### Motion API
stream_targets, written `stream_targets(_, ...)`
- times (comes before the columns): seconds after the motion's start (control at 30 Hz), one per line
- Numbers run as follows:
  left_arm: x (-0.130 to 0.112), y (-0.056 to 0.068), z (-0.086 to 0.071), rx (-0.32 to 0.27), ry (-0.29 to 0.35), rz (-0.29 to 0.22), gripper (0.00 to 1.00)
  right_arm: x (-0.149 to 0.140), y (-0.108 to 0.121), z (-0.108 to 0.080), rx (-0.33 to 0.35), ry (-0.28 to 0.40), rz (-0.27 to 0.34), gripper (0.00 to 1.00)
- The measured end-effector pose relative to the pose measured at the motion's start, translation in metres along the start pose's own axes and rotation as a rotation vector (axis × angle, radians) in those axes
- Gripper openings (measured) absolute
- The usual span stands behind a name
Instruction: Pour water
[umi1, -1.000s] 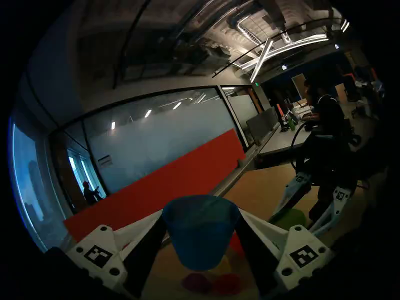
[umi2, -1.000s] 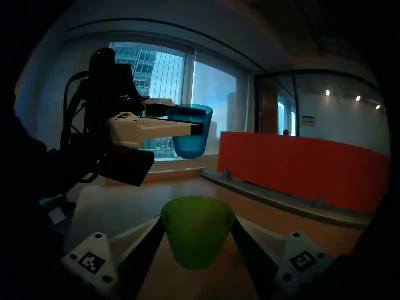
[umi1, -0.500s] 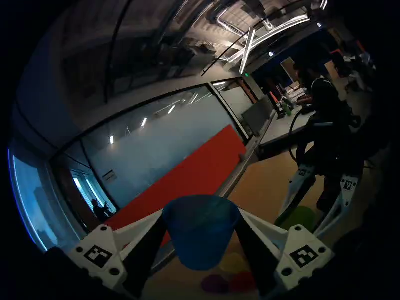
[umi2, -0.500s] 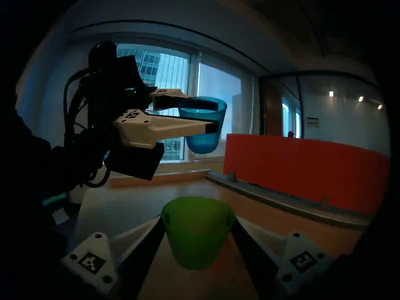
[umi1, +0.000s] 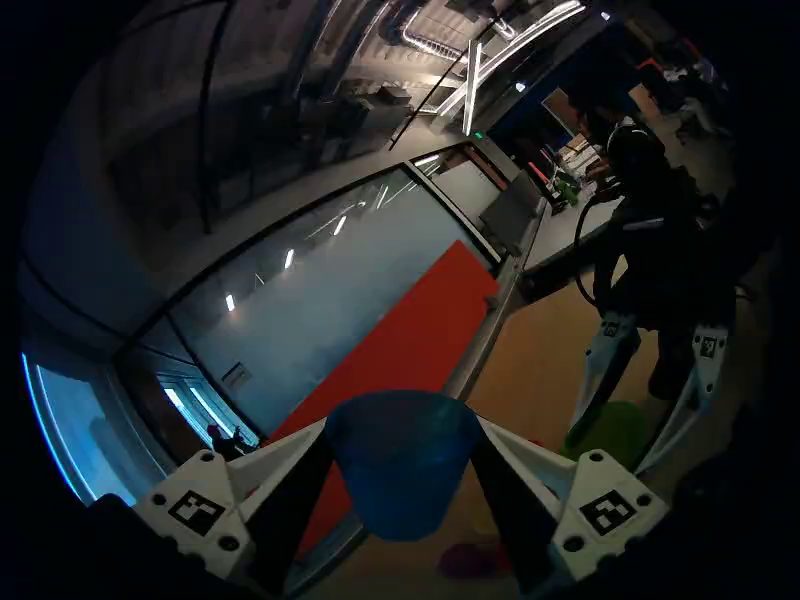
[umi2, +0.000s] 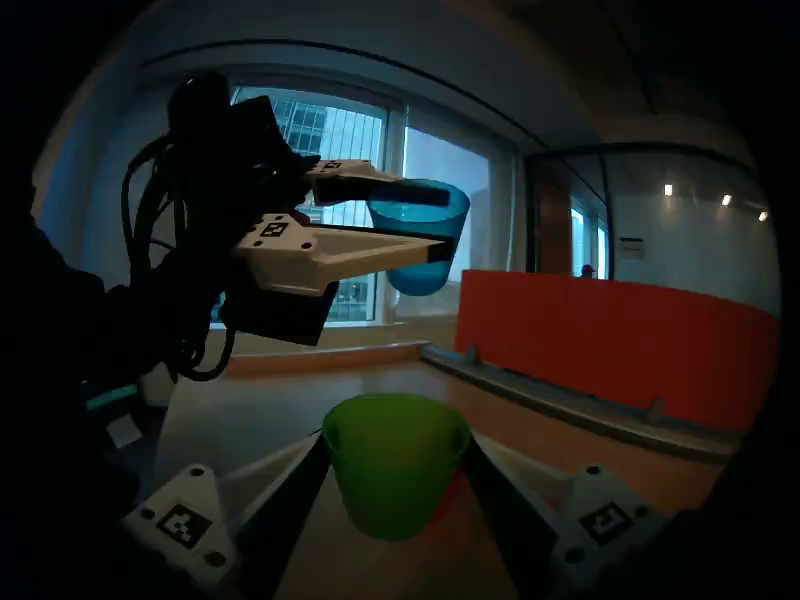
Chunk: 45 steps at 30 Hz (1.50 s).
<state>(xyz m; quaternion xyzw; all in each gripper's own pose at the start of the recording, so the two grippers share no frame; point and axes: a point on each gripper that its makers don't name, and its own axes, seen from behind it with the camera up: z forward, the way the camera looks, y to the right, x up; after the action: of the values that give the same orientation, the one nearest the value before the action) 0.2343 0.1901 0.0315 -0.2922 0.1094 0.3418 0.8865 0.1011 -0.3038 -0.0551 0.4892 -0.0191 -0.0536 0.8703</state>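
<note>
Pour set up; no water moving yet.

Left tool (umi1: 403, 432) is clamped on the blue cup (umi1: 403, 475), a finger pressing each side. In the right gripper view that cup hangs raised and slightly tipped, above and beyond the green cup (umi2: 395, 470), clear of it, with no stream seen. Right tool (umi2: 395, 445) grips the green cup the same way, upright, mouth open. Judged: both grasps made; the tipping over the green cup is left. Water in blue cup: cannot tell. Count: two tools, two cups (one blue, one green).
</note>
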Motion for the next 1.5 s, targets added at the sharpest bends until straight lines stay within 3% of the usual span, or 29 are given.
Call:
stream_targets(0.67,0.007,-0.001,0.005,0.002,0.004,0.162,0.87,0.002,-0.005,0.009,0.019,0.000,-0.004,0.92)
stream_targets(1.5,0.020,-0.001,0.007,0.010,0.017,0.313,0.87,0.002,-0.003,0.013,0.018,0.005,-0.001,0.92)
